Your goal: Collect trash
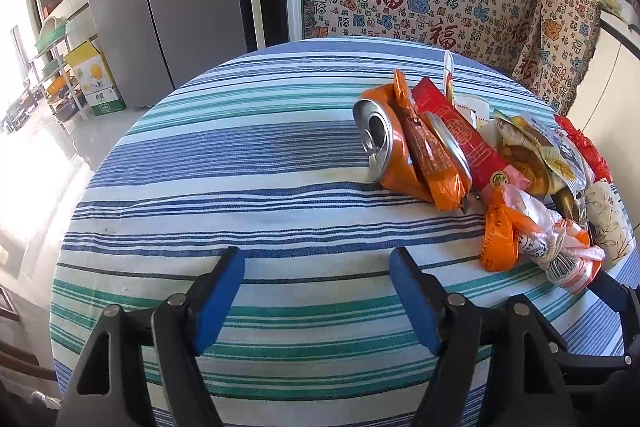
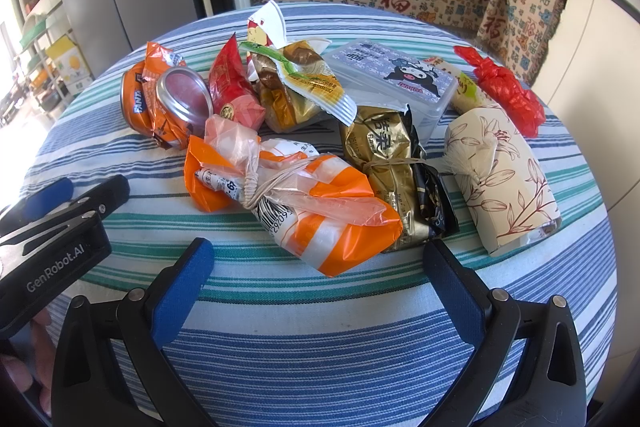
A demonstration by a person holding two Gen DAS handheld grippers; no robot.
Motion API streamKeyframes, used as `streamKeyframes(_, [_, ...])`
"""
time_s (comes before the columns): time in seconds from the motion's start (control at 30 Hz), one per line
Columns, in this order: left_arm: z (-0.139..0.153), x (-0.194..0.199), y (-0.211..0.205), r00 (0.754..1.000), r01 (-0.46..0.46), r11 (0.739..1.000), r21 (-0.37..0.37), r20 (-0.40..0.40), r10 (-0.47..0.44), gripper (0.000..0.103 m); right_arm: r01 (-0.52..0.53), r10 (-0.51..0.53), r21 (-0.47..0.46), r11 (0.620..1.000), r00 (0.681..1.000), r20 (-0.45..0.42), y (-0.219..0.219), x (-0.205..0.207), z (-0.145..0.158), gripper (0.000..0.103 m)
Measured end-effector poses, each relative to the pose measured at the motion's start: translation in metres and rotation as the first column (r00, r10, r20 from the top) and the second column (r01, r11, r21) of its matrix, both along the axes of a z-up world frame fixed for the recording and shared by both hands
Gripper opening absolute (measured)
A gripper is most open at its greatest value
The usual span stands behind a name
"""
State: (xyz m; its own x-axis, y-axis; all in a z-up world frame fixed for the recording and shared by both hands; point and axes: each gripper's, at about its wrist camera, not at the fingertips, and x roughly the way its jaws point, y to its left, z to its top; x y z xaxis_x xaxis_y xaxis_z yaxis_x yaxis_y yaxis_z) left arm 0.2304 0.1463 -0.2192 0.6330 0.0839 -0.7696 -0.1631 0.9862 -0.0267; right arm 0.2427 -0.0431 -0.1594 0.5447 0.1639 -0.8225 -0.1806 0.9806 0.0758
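Hovering empty and wide open, both the left tongs [image 1: 316, 277] and right tongs [image 2: 316, 269] are being readied; the tied orange bag [image 2: 296, 203], just ahead, is best being gripped at its knot.

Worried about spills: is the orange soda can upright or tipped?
Tipped. The orange soda can lies on its side on the striped tablecloth, its opened top facing sideways.

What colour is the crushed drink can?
Orange with a silver top; the left wrist view shows it best.
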Motion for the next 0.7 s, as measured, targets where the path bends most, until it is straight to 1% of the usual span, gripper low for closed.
streamKeyframes(0.03, [-0.0012,0.0009,0.0006,1.0,-0.012,1.0,0.0,-0.011,0.012,0.098,0.0,0.0,0.0,1.0,1.0,0.0,0.0,-0.0001,0.0,0.103])
streamKeyframes(0.07, [-0.0028,0.001,0.0036,0.999,-0.025,1.0,-0.01,-0.02,0.025,0.1,0.0,0.0,0.0,1.0,1.0,0.0,0.0001,-0.0001,0.0,0.103])
streamKeyframes(0.6, [-0.0036,-0.0047,0.0075,1.0,-0.021,1.0,-0.01,-0.021,0.021,0.1,-0.009,0.009,-0.001,1.0,1.0,-0.001,0.0016,0.0019,-0.0005,0.103])
streamKeyframes(0.7, [-0.0036,-0.0038,0.006,1.0,-0.016,1.0,-0.006,-0.026,0.016,0.103,-0.052,0.052,0.006,0.999,0.999,-0.002,-0.0024,-0.0005,0.0,0.103])
